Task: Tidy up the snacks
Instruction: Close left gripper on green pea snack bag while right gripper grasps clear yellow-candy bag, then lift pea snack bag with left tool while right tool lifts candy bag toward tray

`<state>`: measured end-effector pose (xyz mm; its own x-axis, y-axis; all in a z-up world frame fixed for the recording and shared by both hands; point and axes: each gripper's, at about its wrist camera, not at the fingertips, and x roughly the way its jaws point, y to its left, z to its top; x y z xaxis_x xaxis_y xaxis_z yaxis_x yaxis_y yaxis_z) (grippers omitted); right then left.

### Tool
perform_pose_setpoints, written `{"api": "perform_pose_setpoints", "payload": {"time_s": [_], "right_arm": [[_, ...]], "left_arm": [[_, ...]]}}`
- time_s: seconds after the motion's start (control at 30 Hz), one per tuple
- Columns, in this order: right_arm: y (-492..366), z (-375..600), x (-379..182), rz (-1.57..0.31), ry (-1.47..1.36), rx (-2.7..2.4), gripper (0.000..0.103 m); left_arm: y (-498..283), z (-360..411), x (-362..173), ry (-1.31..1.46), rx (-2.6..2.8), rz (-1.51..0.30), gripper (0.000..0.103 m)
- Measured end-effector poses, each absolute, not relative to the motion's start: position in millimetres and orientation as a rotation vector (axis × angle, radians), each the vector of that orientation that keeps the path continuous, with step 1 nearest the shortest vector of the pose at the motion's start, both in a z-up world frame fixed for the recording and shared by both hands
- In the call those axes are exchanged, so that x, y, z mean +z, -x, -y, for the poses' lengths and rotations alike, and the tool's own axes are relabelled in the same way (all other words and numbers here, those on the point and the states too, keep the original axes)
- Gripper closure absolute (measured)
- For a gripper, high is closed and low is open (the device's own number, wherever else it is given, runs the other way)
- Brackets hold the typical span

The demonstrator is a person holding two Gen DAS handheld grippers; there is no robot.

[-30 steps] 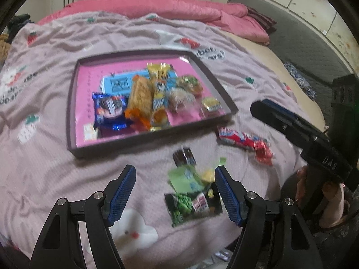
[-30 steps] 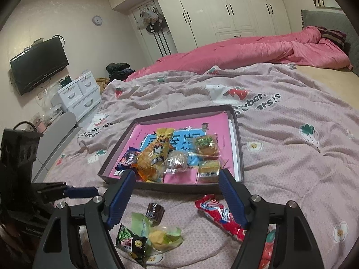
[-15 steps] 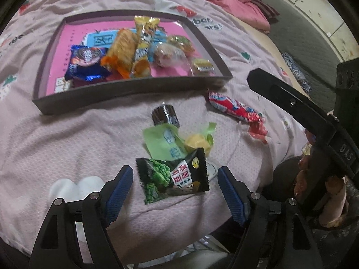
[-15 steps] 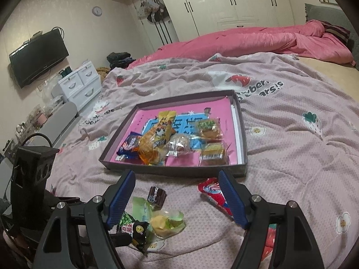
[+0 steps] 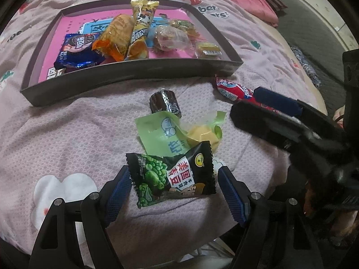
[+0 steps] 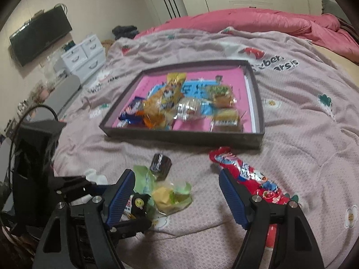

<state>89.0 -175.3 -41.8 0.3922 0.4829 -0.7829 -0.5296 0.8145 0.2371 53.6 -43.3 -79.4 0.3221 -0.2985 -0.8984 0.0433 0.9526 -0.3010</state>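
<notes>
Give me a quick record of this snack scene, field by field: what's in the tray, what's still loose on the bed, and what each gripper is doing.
surface: pink printed blanket
tray: holds several wrapped snacks
loose snacks: black pea packet, green wrapper, dark round candy, red packet
left gripper: jaws open, either side of black pea packet, not pressing it
right gripper: jaws open, red packet beside its right finger, nothing held

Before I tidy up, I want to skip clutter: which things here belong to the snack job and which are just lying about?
Job:
tray
pea packet
green packet
dark candy
red packet
left gripper
right gripper

Lying about:
TV
drawers
pink duvet
</notes>
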Motion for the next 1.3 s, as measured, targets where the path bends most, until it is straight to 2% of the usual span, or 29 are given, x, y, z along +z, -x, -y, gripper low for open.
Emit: {"api": "perform_pose_setpoints", "payload": {"time_s": [0.1, 0.37, 0.57, 0.8, 0.87, 0.93, 1.1, 1.17, 1.23, 1.3], "right_arm": [[-89.0, 175.6, -44.7, -0.988, 0.051, 0.647, 0.027], [-89.5, 171.0, -55.0, -1.043, 0.072, 0.664, 0.027], [-89.8, 166.7, -65.9, -1.089, 0.097, 0.673, 0.027], [-86.4, 150.4, -75.8, -1.086, 0.179, 0.698, 0.027], [-84.4, 144.9, -77.7, -1.08, 0.201, 0.715, 0.032], [-80.8, 138.0, -80.5, -1.076, 0.24, 0.734, 0.041], [-78.0, 126.3, -92.8, -1.091, 0.284, 0.774, 0.045], [-81.8, 126.8, -95.1, -1.091, 0.263, 0.781, 0.05], [-85.8, 129.4, -94.0, -1.089, 0.229, 0.782, 0.064], [-89.0, 135.9, -92.4, -1.105, 0.168, 0.799, 0.065]], "left_arm": [[-54.9, 40.3, -81.9, 0.255, -0.226, -1.229, 0.026], [-51.2, 31.7, -82.4, 0.246, -0.221, -1.238, 0.04], [-49.2, 8.4, -80.0, 0.296, -0.205, -1.254, 0.046], [-49.7, -19.3, -64.5, 0.318, -0.152, -1.212, 0.047], [-50.1, -26.9, -60.3, 0.336, -0.141, -1.196, 0.047], [-50.5, -30.4, -58.1, 0.347, -0.141, -1.19, 0.047], [-52.9, -27.2, -57.4, 0.356, -0.152, -1.184, 0.047], [-53.0, -26.1, -57.5, 0.356, -0.157, -1.185, 0.047], [-54.1, -24.7, -58.0, 0.361, -0.16, -1.186, 0.047], [-53.9, -25.8, -57.5, 0.368, -0.162, -1.182, 0.047]]}}
